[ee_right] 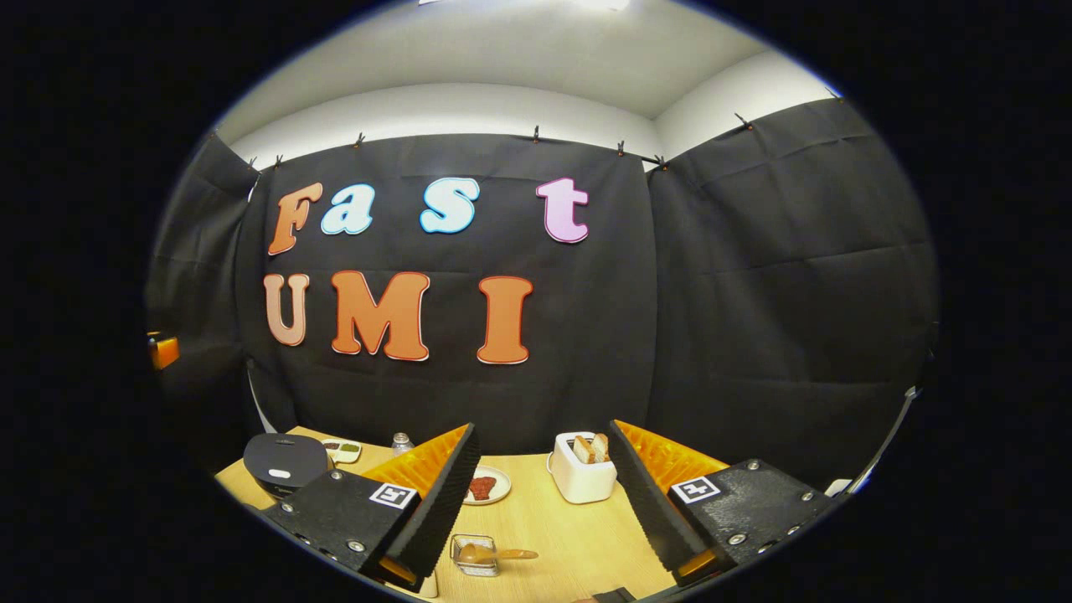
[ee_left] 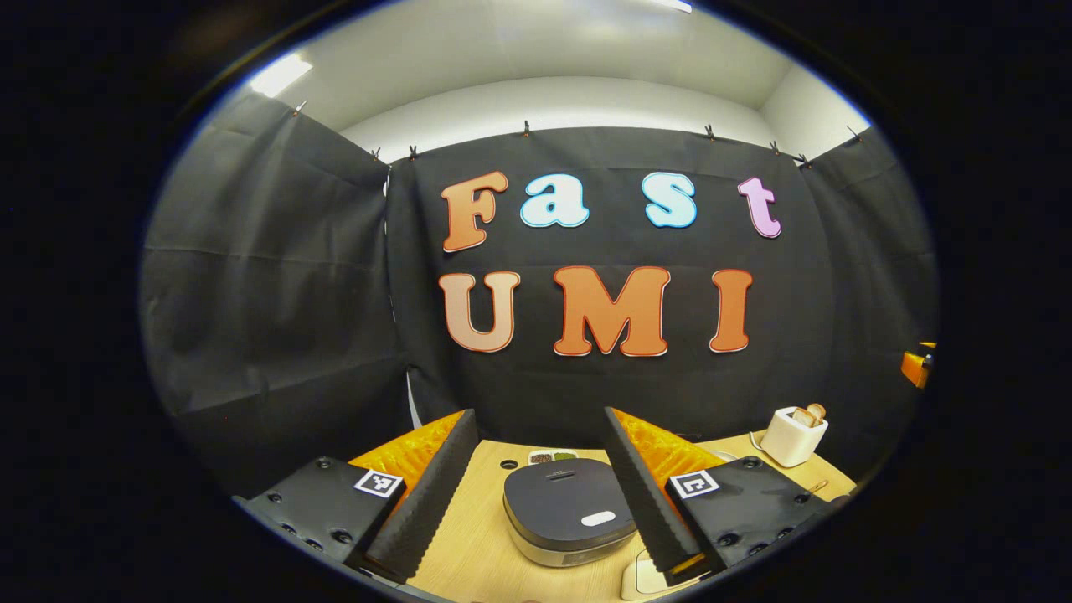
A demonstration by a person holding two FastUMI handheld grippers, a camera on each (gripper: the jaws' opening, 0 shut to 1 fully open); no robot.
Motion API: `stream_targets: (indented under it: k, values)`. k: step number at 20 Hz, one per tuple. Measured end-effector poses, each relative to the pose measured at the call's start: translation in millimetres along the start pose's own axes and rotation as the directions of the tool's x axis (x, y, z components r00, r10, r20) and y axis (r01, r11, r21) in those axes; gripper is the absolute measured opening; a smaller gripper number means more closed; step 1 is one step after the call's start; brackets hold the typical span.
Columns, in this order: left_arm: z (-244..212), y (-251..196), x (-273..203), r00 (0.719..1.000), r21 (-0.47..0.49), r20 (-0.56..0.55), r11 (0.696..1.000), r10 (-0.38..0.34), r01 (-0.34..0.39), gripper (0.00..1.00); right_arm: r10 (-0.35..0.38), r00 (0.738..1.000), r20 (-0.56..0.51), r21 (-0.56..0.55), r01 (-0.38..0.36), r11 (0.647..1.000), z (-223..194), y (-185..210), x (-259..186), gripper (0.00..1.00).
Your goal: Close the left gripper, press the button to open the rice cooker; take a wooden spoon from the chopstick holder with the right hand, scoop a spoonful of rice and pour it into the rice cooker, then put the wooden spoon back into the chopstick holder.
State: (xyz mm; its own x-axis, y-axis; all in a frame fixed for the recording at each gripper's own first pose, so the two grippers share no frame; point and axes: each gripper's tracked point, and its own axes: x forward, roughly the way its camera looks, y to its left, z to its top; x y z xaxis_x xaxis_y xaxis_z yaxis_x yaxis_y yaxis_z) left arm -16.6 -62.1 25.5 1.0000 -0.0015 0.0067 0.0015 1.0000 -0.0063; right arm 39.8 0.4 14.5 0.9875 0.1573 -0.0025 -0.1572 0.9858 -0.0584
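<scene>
Rice cooker (ee_left: 569,511) sits lid down on the wooden counter (ee_left: 477,536), dark flat lid with a small pale button (ee_left: 598,519) toward its front edge. In the left gripper view it lies between the two fingers of the left claw (ee_left: 536,494), low and centered. Left claw is spread wide, fingers well apart, nothing between them, not touching the cooker.

In the right gripper view the rice cooker (ee_right: 285,462) is far left on the counter (ee_right: 544,528), partly behind the right claw's left finger. Right claw (ee_right: 544,494) also spread wide and empty, held above the counter.

Wooden spoon (ee_right: 494,554) lies tilted in a small clear square container (ee_right: 474,555) at the counter's near edge, handle sticking out to the right, just below the gap of the right claw. Can't tell what's in the container besides the spoon.

Behind the cooker: a small tray with green and dark portions (ee_left: 553,456), same tray (ee_right: 342,450) in the right gripper view, with a small clear jar (ee_right: 402,442) beside it. A plate with something red-brown (ee_right: 484,486) sits mid-counter. White toaster (ee_right: 582,471) with bread slices upright in its slots stands right of the plate; same toaster (ee_left: 793,434) is far right in the left gripper view. A white object (ee_left: 641,578) is at the near edge, partly hidden by the left claw's right finger.
</scene>
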Motion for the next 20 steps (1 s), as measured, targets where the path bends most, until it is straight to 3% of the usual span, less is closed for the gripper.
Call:
stream_targets:
  k: [5, 6, 8, 9, 10, 12, 16, 18, 19, 20]
  values:
    - [-2.5, 6.0, -2.5, 1.000, 0.002, -0.009, 1.000, 0.011, -0.011, 1.00, 0.010, 1.000, 0.015, -0.032, -0.010, 0.999, 3.5, 5.4, 0.0, 0.95]
    - [-3.9, 6.3, -2.8, 1.000, 0.001, -0.014, 1.000, 0.010, -0.010, 1.00, 0.014, 1.000, 0.020, -0.034, -0.013, 0.999, 3.7, 5.5, -1.0, 1.00]
    - [-7.8, 4.2, -1.9, 1.000, 0.005, -0.020, 1.000, 0.008, -0.008, 0.99, 0.009, 1.000, 0.025, -0.043, -0.008, 0.999, 4.3, 2.7, -0.1, 0.95]
    - [-7.1, 2.8, -1.0, 1.000, 0.006, -0.020, 1.000, 0.004, -0.004, 0.92, 0.006, 1.000, 0.024, -0.047, -0.005, 0.999, 4.1, 1.9, -0.1, 1.00]
    - [-10.1, 3.0, -0.2, 1.000, 0.010, -0.023, 1.000, 0.006, -0.006, 0.84, 0.004, 1.000, 0.022, -0.050, -0.003, 0.999, 3.5, 0.5, -0.6, 0.95]
    - [-12.8, -1.0, 0.7, 0.999, 0.018, -0.034, 1.000, -0.007, 0.007, 0.69, -0.001, 1.000, 0.015, -0.051, 0.002, 0.999, 1.5, -1.8, -0.3, 0.95]
    - [-15.2, -12.0, 5.0, 0.998, 0.020, -0.038, 0.999, -0.039, 0.040, 0.66, -0.003, 1.000, 0.013, -0.055, 0.004, 0.998, -0.1, -3.6, 1.4, 0.95]
    - [-8.1, -0.1, 9.6, 1.000, 0.024, -0.013, 1.000, 0.015, -0.015, 0.29, -0.008, 1.000, 0.011, -0.060, 0.009, 0.998, -0.3, -4.0, 3.8, 0.95]
    - [-12.6, -2.8, 9.8, 1.000, 0.020, -0.022, 1.000, 0.002, -0.001, 0.11, -0.010, 1.000, 0.010, -0.062, 0.010, 0.998, -1.3, -4.3, 4.2, 0.95]
    - [-18.5, -6.6, 10.4, 0.999, 0.012, -0.041, 1.000, -0.014, 0.015, 0.10, -0.009, 1.000, 0.008, -0.063, 0.009, 0.998, -1.7, -3.8, 4.1, 0.95]
